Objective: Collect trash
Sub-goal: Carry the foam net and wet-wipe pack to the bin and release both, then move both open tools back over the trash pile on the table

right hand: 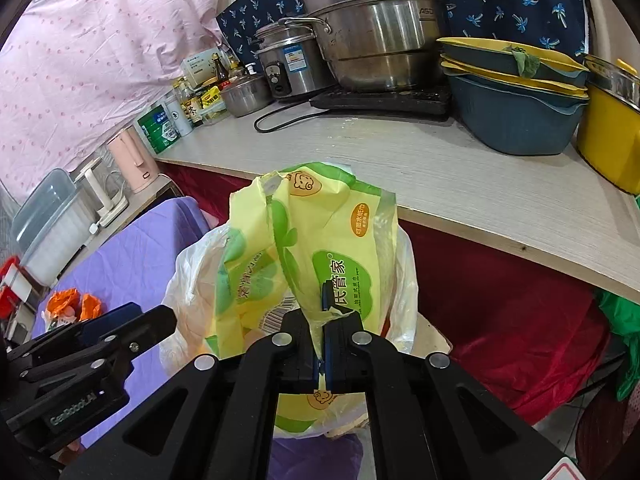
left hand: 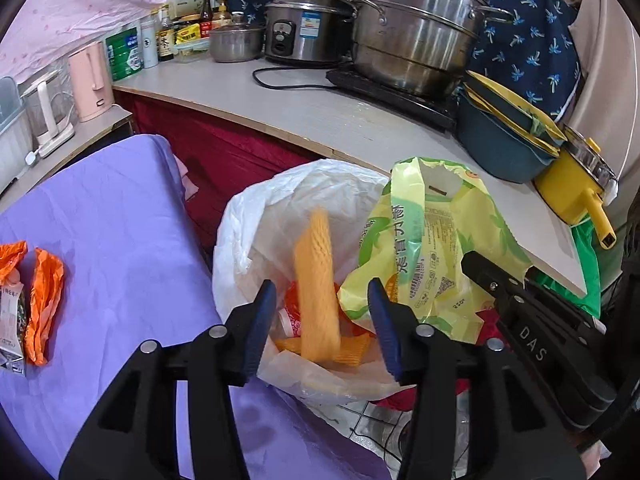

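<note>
the left gripper (left hand: 322, 320) stands spread over the white trash bag (left hand: 256, 216), an orange foam net (left hand: 318, 288) blurred between its jaws; the right gripper (right hand: 323, 344) pinches a yellow-green tissue wrapper (right hand: 304, 240).

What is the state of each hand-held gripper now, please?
Left hand-held gripper: open, holding nothing; the orange foam net is blurred between its jaws.
Right hand-held gripper: shut on the yellow-green wrapper.
</note>
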A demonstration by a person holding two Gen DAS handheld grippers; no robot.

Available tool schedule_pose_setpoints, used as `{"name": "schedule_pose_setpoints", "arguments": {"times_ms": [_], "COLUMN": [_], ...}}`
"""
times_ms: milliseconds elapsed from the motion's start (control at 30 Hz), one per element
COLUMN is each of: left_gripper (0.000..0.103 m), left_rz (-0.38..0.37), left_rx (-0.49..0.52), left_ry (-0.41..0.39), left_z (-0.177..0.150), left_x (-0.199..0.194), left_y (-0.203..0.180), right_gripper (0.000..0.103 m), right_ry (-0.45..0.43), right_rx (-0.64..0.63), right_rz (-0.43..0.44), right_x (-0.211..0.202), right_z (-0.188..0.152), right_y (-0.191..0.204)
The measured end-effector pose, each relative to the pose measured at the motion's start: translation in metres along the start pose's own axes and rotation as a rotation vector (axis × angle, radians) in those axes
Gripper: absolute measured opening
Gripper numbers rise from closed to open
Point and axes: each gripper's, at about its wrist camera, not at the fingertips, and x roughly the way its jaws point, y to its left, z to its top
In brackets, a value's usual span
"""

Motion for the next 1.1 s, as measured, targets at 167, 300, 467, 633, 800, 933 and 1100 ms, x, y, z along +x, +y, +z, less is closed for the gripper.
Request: {"name": "schedule_pose_setpoints", "arguments": {"times_ms": [167, 300, 467, 633, 800, 933, 1100], "left_gripper": [0.061, 0.065, 0.066, 0.066, 0.066, 0.066, 0.066], "left_rz": [0.055, 0.100, 0.133, 0.159, 0.185, 0.204, 0.233], "left_rx": [-0.048, -0.082, -0.135, -0.154, -0.173, -0.196, -0.219], "left_ry": [-0.038, -0.051, -0.061, -0.076, -0.086, -0.094, -0.097], "left_z": [-0.003, -0.006, -0.011, -0.017, -0.022, -0.025, -0.032], "left_x": [-0.015, -0.026, -0.037, -0.050, -0.063, -0.073, -0.082], "left_y": [0.019, 0.038, 0.061, 0.074, 0.089, 0.103, 0.120], "right_gripper": [0.023, 0.029, 0.038, 0.040, 0.046, 0.050, 0.050], "right_ry": [-0.010, -0.020, -0.034, -0.043, -0.046, -0.050, -0.042], "right_rx": [-0.005, -0.009, -0.018, -0.030, -0.051, -0.076, -0.105], "right_rz": [0.015, 0.025, 0.033, 0.049, 0.066, 0.082, 0.109], "right_x": [0.002, 0.000, -0.007, -0.016, -0.022, -0.026, -0.028], "right_z": [0.004, 0.003, 0.002, 0.003, 0.002, -0.001, -0.007], "right_y": [0.009, 0.019, 0.029, 0.041, 0.059, 0.075, 0.098]}}
